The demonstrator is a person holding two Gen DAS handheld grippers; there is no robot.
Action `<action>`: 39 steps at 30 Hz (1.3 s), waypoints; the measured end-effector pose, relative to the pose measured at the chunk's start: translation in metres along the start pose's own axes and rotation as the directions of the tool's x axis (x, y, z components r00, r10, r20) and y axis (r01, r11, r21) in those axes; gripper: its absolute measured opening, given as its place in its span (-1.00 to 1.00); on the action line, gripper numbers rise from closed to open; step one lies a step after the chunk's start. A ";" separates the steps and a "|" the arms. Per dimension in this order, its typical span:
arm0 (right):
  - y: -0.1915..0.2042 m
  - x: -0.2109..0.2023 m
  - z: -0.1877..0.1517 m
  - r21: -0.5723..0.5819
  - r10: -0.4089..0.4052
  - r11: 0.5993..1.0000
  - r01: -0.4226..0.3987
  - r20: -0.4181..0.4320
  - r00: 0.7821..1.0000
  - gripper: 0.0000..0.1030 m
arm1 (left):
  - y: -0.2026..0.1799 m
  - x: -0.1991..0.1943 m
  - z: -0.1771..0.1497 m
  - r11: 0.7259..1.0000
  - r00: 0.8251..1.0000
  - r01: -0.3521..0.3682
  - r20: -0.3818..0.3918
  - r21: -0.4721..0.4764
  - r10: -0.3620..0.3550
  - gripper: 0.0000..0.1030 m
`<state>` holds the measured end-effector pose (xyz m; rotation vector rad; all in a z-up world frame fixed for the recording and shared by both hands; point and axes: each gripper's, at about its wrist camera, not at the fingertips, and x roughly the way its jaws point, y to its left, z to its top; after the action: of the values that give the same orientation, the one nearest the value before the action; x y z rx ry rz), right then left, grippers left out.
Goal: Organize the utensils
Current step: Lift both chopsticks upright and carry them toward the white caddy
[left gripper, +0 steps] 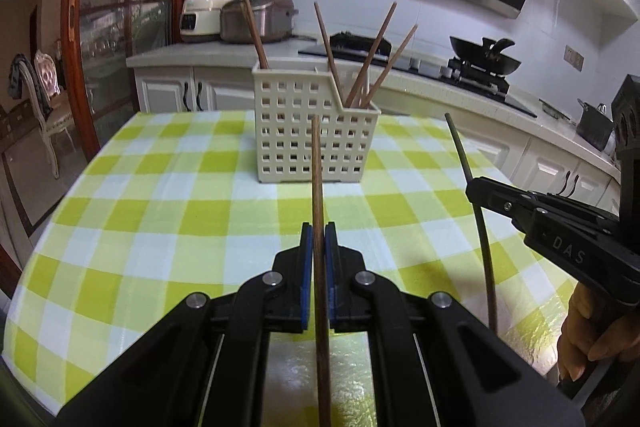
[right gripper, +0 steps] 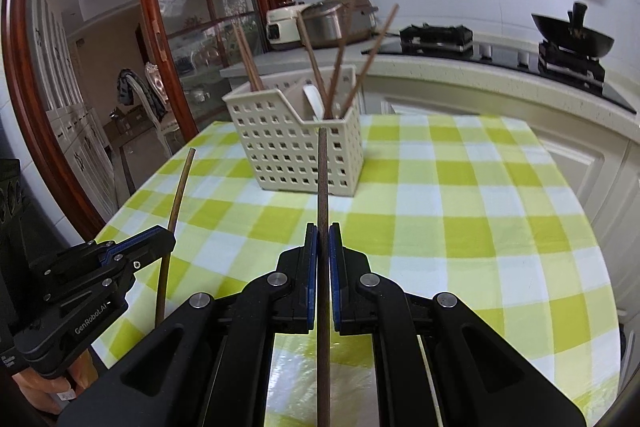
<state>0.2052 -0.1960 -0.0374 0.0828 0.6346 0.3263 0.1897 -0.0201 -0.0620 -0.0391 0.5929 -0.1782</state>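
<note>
Left gripper [left gripper: 319, 239] clenched on a chopstick [left gripper: 317, 187]; right gripper [right gripper: 322, 241] clenched on a second chopstick [right gripper: 322, 187]. Each stick runs lengthwise along its gripper's fingers, tip pointing far, toward the basket [left gripper: 296, 139]. Basket stands on the checked cloth [left gripper: 160, 219], dead ahead of both grippers, well apart. More chopsticks already stand in it. Judgement: neither hand clearly nearer; sticks must tilt upright over the basket's open top.
</note>
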 end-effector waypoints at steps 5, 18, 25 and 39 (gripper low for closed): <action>0.010 -0.011 0.003 -0.019 0.001 1.000 0.000 0.027 1.000 -0.87 | 0.001 -0.014 0.000 1.000 1.000 -0.004 0.031 -0.001 0.004 -0.88; 0.028 -0.033 0.006 -0.052 0.014 0.999 -0.010 0.080 0.997 -0.87 | 0.002 -0.042 0.002 1.000 0.994 -0.017 0.104 0.016 0.015 -0.89; 0.032 -0.040 0.008 -0.062 0.021 0.998 -0.015 0.095 0.995 -0.87 | 0.001 -0.052 0.003 1.000 0.990 -0.022 0.141 0.020 0.019 -0.89; 0.043 -0.049 0.008 -0.095 0.037 0.995 -0.027 0.107 0.994 -0.87 | 0.000 -0.073 0.002 0.999 0.981 -0.035 0.193 0.034 0.028 -0.89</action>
<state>0.1609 -0.1708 0.0041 0.0212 0.5095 0.3792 0.1318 -0.0071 -0.0203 -0.0109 0.3966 -0.1524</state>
